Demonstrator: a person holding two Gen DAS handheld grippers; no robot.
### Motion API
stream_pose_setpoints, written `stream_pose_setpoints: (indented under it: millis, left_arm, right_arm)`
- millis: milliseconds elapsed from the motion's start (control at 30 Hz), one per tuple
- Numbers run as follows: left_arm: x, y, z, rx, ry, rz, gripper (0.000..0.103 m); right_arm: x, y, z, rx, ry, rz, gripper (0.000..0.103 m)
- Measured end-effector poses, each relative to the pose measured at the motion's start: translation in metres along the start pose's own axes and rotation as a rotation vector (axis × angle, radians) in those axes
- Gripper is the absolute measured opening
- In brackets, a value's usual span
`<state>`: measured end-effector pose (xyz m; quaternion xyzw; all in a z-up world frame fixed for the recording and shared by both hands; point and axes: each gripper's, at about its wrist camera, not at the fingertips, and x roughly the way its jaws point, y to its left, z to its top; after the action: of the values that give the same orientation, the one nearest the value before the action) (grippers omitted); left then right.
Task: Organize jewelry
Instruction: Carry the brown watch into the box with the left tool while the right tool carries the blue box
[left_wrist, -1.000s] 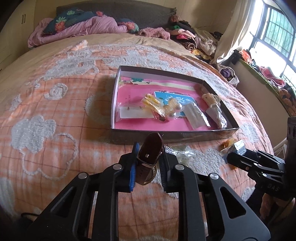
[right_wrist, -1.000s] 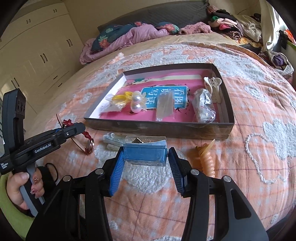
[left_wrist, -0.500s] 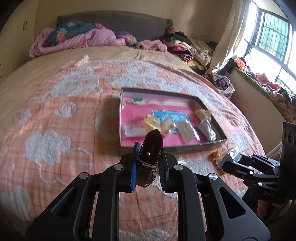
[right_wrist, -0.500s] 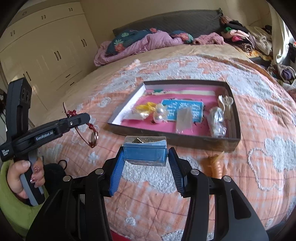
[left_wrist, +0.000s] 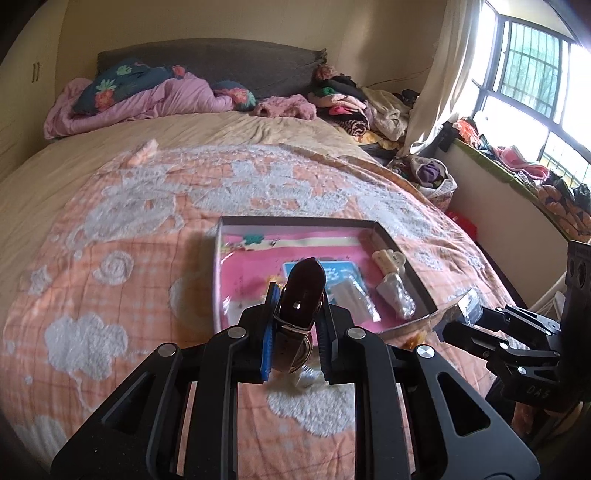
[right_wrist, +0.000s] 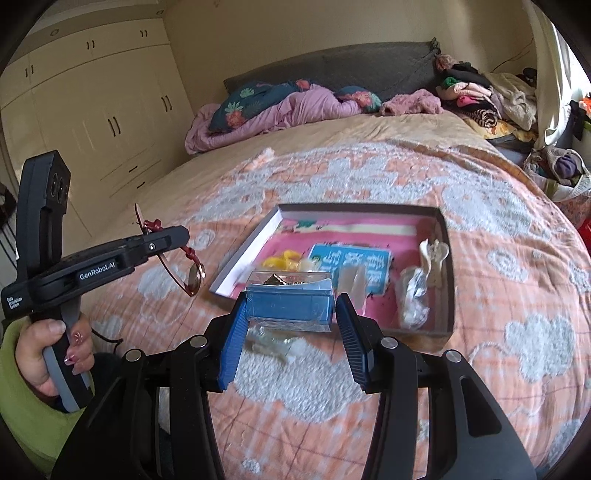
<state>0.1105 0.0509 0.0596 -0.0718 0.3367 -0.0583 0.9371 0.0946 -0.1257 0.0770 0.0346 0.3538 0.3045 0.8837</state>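
At the bottom centre, the right gripper (right_wrist: 290, 330) clamps a small clear box (right_wrist: 290, 300) with a blue base. At the left, the left gripper (right_wrist: 162, 236) grips a watch (right_wrist: 192, 275) that dangles above the bedspread (right_wrist: 517, 295). Centre frame lies a shallow tray (right_wrist: 445, 266) of trinkets.

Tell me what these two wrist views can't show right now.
- Dark-red leather watch strap, left wrist view: its dial is hidden behind the left gripper fingers.
- Clear-lidded blue plastic case in the right gripper, right wrist view: contents too small.
- Shallow grey cardboard tray, both views: the near contents are blurred and partly blocked.
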Motion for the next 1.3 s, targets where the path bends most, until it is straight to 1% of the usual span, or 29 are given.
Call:
stream_pose_setpoints:
  millis: [400,633,800,967,1300]
  left_arm:
    - [0.028,-0.019,0.012,0.020,0.019,-0.043,0.012]
    - [0.040,-0.024,0.016,0.024,0.031,-0.059,0.012]
    - [0.051,-0.026,0.015,0.023,0.047,-0.073,0.012]
    - [0.067,-0.027,0.011,0.019,0.080,-0.095,0.012]
    - [0.097,-0.031,0.001,0.021,0.143,-0.133,0.012]
  right_arm:
    - [-0.014,-0.034,0.022,0.040,-0.070,-0.074,0.046]
    - [-0.017,-0.058,0.031,0.075,-0.095,-0.121,0.046]
    - [-0.012,-0.072,0.033,0.094,-0.090,-0.150,0.046]
    - [-0.002,-0.082,0.034,0.108,-0.074,-0.166,0.046]
    - [0.026,-0.088,0.037,0.099,-0.025,-0.167,0.046]
